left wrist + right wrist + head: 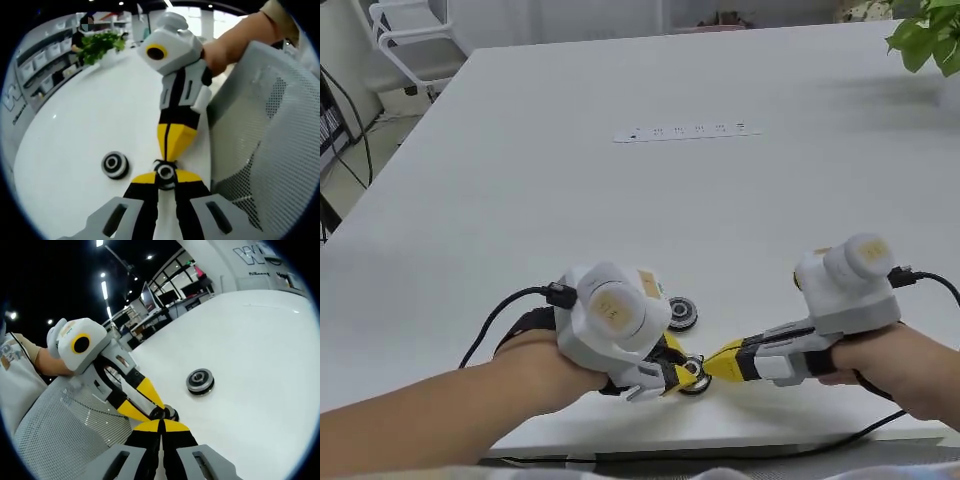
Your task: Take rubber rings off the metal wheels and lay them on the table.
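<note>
Head view, lower centre: a metal wheel (693, 376) was clamped by the left hand-held gripper (680, 372). The right hand-held gripper (713, 367) was closed at its rubber ring (697, 390), judged soft, stretchy and best pinched at the rim.

A white power strip (687, 131) lies flat at upper centre of the head view. A leafy green plant (928, 38) sits in the upper right corner, and a white chair (405, 40) stands at upper left. A grey mesh chair back (270, 140) takes the right side of the left gripper view.
</note>
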